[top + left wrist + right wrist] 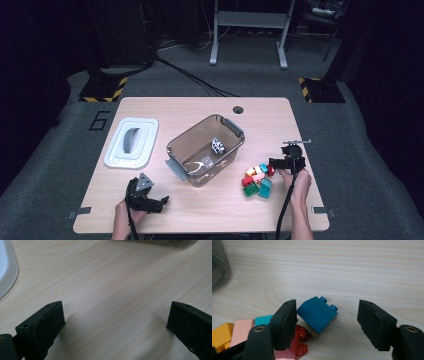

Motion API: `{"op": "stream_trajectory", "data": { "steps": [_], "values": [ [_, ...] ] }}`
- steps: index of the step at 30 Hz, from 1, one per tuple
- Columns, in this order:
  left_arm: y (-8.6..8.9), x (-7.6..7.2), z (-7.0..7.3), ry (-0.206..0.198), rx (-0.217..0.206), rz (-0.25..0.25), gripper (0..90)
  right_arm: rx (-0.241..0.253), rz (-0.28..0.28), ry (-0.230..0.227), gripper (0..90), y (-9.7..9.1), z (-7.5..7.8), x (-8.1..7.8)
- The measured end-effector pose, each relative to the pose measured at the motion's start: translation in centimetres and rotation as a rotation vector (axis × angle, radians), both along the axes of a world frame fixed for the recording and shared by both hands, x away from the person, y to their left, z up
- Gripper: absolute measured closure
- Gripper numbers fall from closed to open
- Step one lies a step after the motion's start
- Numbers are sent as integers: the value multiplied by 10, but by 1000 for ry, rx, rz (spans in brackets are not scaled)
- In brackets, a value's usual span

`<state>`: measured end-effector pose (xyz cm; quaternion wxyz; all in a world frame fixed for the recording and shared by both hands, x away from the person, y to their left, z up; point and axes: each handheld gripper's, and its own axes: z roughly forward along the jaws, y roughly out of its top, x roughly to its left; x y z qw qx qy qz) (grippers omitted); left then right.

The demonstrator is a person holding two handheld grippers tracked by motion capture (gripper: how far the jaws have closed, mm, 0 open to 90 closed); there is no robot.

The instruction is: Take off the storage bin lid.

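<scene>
High view: on a wooden table (210, 210), a clear brown bin (205, 150) sits at the middle; a white lid (131, 142) lies to its left, a heap of coloured bricks (257, 180) just to its right, the left gripper (159, 202) rests in front of the bin and the right gripper (272, 166) sits at the heap's far right edge. Left gripper view: its jaws stand wide apart over bare wood, the bin's edge (160, 242) far ahead. Right gripper view: the right gripper (327, 320) has its jaws parted on either side of a dark blue brick (315, 315), the left jaw at its corner, the right jaw clear of it, with the bin's corner (219, 267) up to the left.
</scene>
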<state>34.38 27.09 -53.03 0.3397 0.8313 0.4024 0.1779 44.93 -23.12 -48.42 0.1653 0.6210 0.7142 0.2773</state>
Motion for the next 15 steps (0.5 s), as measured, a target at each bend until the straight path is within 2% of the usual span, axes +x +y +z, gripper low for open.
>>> {"op": "stream_trajectory", "data": {
  "steps": [3, 6, 9, 12, 13, 15],
  "values": [
    [0, 0, 0, 0, 0, 0, 10, 7, -12, 4, 338, -1, 1, -1],
    [0, 0, 0, -9, 2, 6, 11, 39, -18, -16, 316, -1, 3, -2],
    [0, 0, 0, -9, 0, 6, 11, 42, -14, -43, 305, 2, 4, 2],
    [-1, 0, -1, -11, -4, 10, 11, 32, -35, -37, 313, 7, 3, 10],
    [-1, -1, -1, -13, -4, 11, 11, 23, -50, -20, 314, 9, 2, 12],
    [-1, -1, -1, -12, -6, 12, 11, 8, -42, 5, 339, 9, -4, 16]
  ]
}}
